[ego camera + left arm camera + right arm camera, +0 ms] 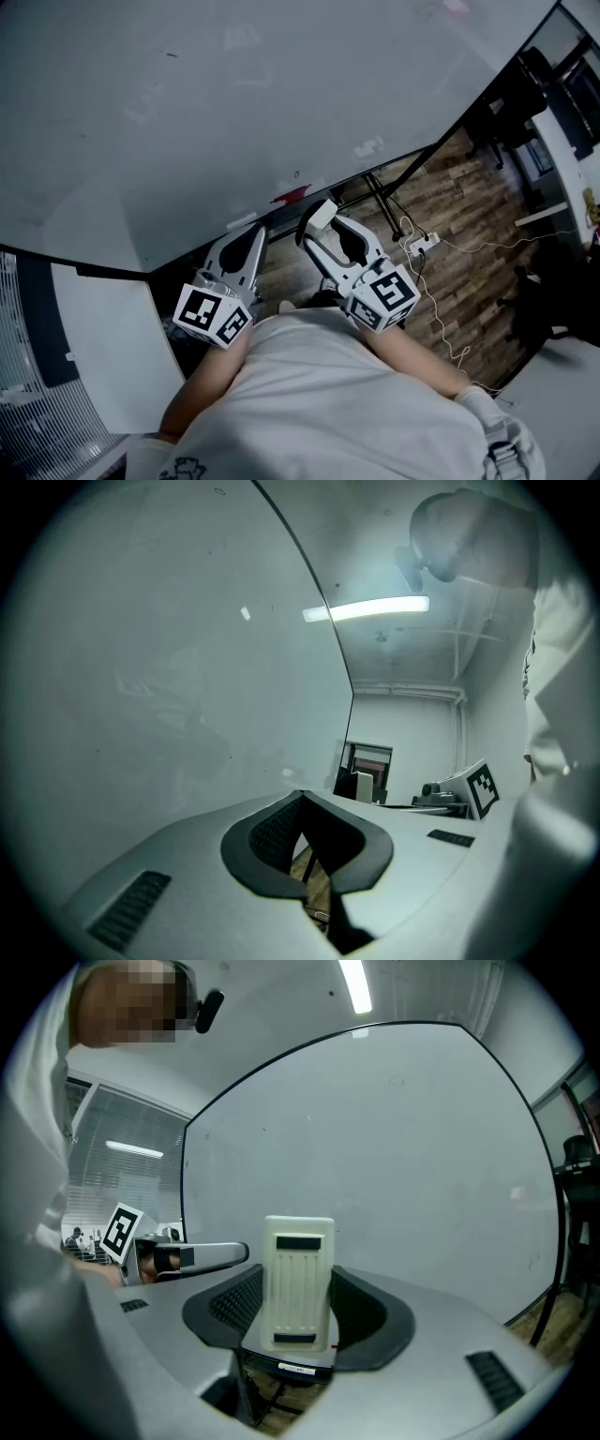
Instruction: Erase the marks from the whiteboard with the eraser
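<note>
Whiteboard (234,103) fills the far part of the head view. Its surface is mostly clean, w/ faint smudges and one small dark mark (172,54) at upper left. Wood floor (469,206) is visible at right, below the board. Person in a white shirt (337,403) stands at the near edge, arms fwd. Left tool (251,239) and right tool (323,234) are side by side, both near the board's lower edge. Left tool: jaws together, nothing btwn them. Right tool: jaws clamped on the eraser (298,1279), a pale ribbed block held upright btwn the pads, in front of the board and appearing clear of its surface. Small red item (291,195) sits on the lower ledge. White power strip (422,242) w/ cable lies on the floor at right.
</note>
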`<state>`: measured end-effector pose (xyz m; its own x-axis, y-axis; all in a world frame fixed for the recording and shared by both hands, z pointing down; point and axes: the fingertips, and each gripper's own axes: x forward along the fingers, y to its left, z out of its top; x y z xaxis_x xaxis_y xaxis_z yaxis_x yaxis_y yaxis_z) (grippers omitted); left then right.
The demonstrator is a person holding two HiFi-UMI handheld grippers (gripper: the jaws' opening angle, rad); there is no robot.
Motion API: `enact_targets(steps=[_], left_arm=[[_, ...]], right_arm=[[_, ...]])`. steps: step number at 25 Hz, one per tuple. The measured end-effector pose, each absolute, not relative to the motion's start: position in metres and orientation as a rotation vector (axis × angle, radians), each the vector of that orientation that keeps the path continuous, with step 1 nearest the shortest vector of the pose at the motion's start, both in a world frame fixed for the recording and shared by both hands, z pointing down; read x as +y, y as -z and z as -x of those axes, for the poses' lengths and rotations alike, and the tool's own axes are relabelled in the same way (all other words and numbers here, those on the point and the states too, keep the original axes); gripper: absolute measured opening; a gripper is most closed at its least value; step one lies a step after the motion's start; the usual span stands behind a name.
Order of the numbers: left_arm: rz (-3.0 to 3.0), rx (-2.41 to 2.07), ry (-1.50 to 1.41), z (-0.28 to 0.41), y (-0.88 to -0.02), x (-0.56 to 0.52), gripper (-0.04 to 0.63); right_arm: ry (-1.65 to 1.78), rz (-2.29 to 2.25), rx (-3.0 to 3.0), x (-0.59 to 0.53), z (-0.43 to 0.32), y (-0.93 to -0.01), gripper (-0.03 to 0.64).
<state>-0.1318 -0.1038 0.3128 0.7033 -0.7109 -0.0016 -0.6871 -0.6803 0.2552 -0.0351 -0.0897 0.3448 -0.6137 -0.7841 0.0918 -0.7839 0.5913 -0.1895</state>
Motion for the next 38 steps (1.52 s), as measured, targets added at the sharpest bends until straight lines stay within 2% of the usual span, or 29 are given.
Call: enact_targets(steps=[14, 38], left_arm=[[-2.665, -1.113, 0.096, 0.125, -0.333, -0.116, 0.006], [-2.567, -1.173, -0.004, 0.113, -0.405, -0.183, 0.006]], right_arm=[[0.287, 1.360, 2.903, -0.111, 0.039, -0.359, 0.232], [0.172, 1.422, 3.029, -0.206, 0.015, -0.442, 0.232]])
